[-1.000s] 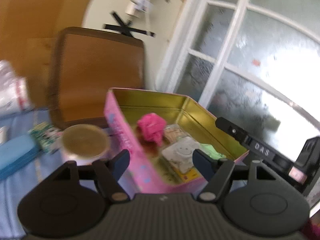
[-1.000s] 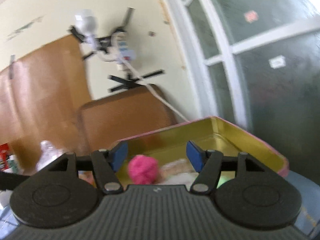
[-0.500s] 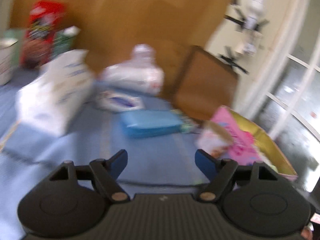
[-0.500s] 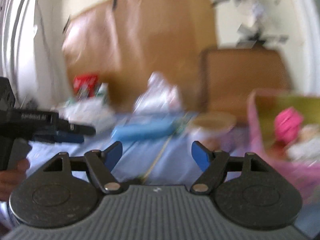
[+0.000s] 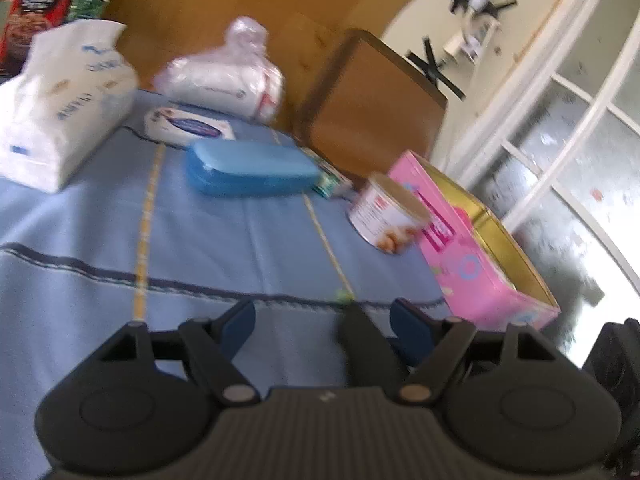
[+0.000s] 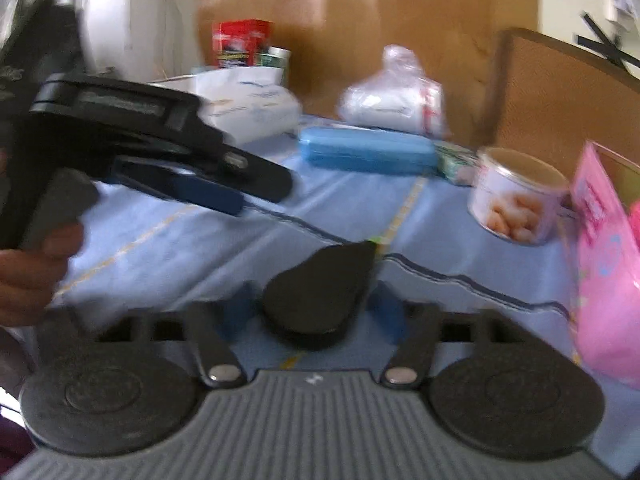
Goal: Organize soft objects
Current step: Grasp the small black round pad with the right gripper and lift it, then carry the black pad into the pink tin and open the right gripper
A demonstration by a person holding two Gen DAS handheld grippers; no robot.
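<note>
A pink tin box with a gold inside (image 5: pixel 472 248) stands at the right on the blue cloth; its pink wall also shows in the right wrist view (image 6: pixel 604 280). A flat black pad-like object (image 6: pixel 320 292) lies on the cloth between the fingers of my right gripper (image 6: pixel 312 312), which is open around it. Part of that black object (image 5: pixel 360 340) shows between the fingers of my left gripper (image 5: pixel 324 324), which is open and low over the cloth. The left gripper also shows from the side in the right wrist view (image 6: pixel 180 184).
A can with a food picture (image 5: pixel 384 216) stands beside the pink box. A blue case (image 5: pixel 248 168), a white tissue pack (image 5: pixel 64 104), a wipes pack (image 5: pixel 188 128) and a clear plastic bag (image 5: pixel 224 76) lie further back. A wooden chair back (image 5: pixel 372 112) stands behind.
Both grippers swung from over the pink box to the left and down to the cloth's front. A black flat object has come between the fingers in both views.
</note>
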